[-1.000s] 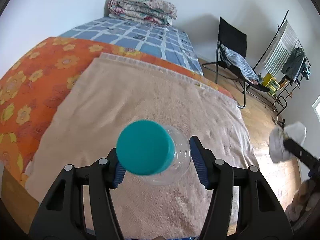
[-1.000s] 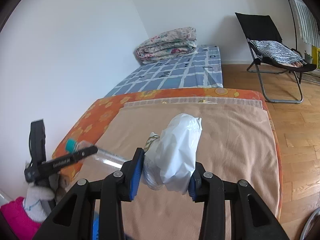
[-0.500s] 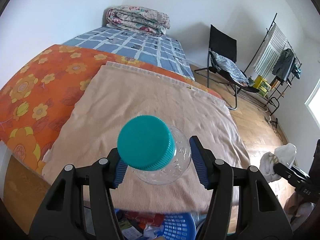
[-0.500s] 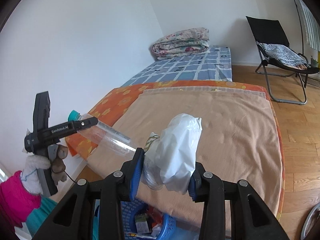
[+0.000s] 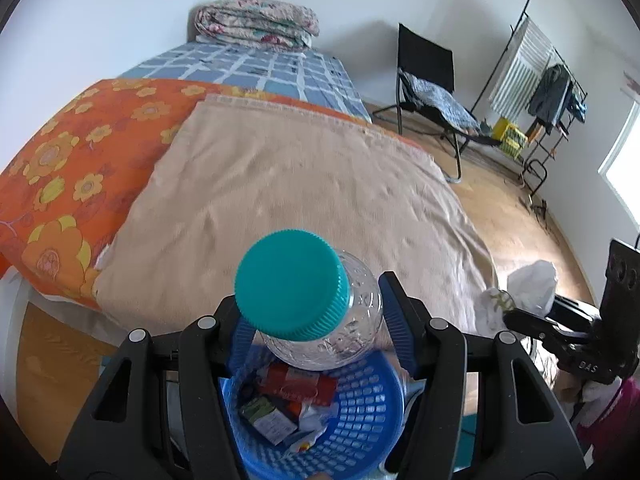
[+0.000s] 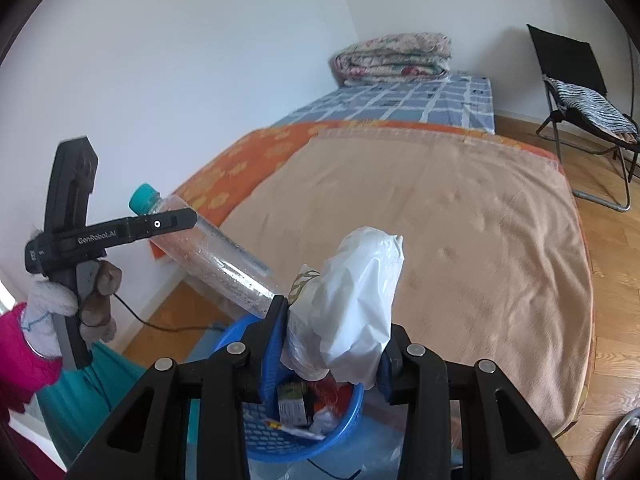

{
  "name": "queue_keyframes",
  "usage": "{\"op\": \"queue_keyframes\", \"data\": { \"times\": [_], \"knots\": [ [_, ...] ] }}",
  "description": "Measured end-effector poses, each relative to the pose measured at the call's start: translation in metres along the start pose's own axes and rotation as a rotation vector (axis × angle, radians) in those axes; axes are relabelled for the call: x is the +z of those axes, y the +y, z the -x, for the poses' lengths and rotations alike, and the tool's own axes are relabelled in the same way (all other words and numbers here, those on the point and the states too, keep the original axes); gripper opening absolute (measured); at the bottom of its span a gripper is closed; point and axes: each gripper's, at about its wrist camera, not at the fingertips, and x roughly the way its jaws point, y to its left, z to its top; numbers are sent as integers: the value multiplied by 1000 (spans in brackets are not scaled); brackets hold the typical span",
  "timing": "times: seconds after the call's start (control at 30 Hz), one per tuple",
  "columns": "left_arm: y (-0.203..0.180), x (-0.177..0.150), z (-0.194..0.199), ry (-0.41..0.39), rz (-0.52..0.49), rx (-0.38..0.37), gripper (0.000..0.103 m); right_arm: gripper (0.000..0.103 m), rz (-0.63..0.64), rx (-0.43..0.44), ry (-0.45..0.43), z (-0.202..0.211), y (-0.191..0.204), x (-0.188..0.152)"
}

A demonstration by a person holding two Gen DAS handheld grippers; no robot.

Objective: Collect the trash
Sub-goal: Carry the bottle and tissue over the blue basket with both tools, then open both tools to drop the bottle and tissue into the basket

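Left gripper [image 5: 316, 320]: black two-finger gripper with blue pads, jaws pinching a clear plastic bottle with a teal screw cap [image 5: 324, 320] just below its neck; the cap points toward the camera and the bottle slants down over the basket.
Right gripper [image 6: 326, 350]: same build, jaws pinched on a crumpled white plastic bag [image 6: 356, 304], which bulges up above the pads.
Basket: round blue perforated plastic basket [image 5: 360, 412] on the floor at the foot of the bed, directly beneath both grippers; it holds cartons and wrappers [image 5: 288, 400], red, green and white.
Bottle from the right wrist view: its lower end reaches to just beside the right gripper's left finger, near the bag; whether they touch I cannot tell.
Bed edge: the beige blanket [image 5: 304, 184] hangs over the near end of the mattress, its hem just behind the basket rim.
Orange floral sheet [image 5: 76, 152]: lies along the wall side of the bed, and its corner overhangs a strip of bare wooden floor.
Open room: wooden floor [image 6: 612, 248] runs free along the bed's right side as far as the black folding chair [image 6: 576, 80].
Far end: blue checked cover [image 6: 412, 100] with a folded floral quilt [image 6: 394, 56] against the wall.
Person: a hand [image 6: 100, 292] in a grey cuff and pink sleeve grips the left gripper's handle near the white wall.
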Motion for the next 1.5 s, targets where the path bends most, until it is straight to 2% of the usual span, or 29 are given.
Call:
{"op": "queue_keyframes", "data": {
  "times": [0.47, 0.97, 1.23, 1.5],
  "knots": [
    [-9, -52, -19, 135, -101, 22, 59, 39, 47, 17, 137, -36, 20, -32],
    [-24, -97, -45, 272, -190, 20, 59, 40, 71, 49, 221, -56, 35, -51],
    [-20, -106, -51, 319, -175, 13, 59, 41, 77, 61, 257, -64, 39, -56],
    [-16, -103, -51, 319, -153, 16, 59, 47, 84, 64, 276, -69, 43, -55]
  ]
}}
